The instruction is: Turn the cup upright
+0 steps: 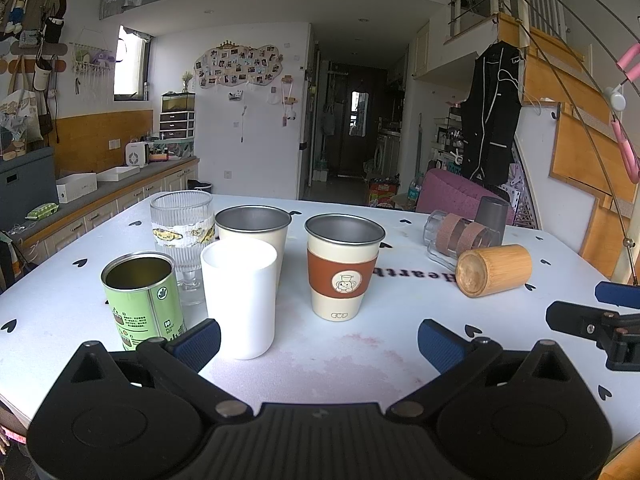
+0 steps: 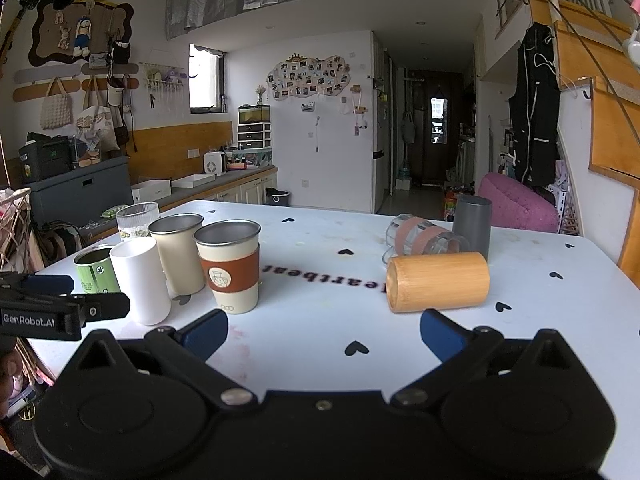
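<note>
**Bamboo cup on its side, both claws empty**

The bamboo cup (image 2: 438,281) lay on its side on the white table (image 2: 540,320), base facing left, just in front of a toppled glass cup with tape bands (image 2: 424,238) and an inverted grey cup (image 2: 472,224). The right gripper (image 2: 323,330) hovered wide open just short of it, holding nothing. The left gripper (image 1: 319,338) was equally spread and empty, before the upright white cup (image 1: 239,296), sleeved steel cup (image 1: 342,266) and green tin (image 1: 140,296).
</note>
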{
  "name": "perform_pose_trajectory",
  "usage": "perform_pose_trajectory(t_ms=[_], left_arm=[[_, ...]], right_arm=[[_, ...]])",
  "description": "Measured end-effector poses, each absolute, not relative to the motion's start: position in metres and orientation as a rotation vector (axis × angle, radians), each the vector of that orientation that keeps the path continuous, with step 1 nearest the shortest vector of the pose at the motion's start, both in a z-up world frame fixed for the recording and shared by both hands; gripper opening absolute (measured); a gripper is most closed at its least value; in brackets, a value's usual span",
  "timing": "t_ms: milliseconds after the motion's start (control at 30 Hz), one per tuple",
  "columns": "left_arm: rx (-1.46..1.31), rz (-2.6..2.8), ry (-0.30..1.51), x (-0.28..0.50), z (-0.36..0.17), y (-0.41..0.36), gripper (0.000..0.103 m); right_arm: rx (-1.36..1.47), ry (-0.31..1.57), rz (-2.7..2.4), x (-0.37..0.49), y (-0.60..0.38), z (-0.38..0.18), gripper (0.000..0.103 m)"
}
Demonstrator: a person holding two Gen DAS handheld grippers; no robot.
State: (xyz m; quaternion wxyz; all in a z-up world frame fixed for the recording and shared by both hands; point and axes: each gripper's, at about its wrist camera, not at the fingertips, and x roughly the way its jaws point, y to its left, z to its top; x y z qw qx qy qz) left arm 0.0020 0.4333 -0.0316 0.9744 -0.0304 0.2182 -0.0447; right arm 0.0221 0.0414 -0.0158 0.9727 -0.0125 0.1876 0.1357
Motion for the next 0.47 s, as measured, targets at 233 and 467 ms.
perform_pose_trajectory(t_ms=[233,467], left_arm=[[-0.061,-0.090,0.437,0.0015,-0.0306,0.4332,0.103],[-0.059,-0.089,0.437,0.0008,-0.0296,0.4332,0.103]], right_arm=[[-0.025,0.379,0.274,0.0221,0.0413,-0.0159,0.103],[-0.025,0.378,0.274,0.0222,0.0413,-0.0155,0.103]])
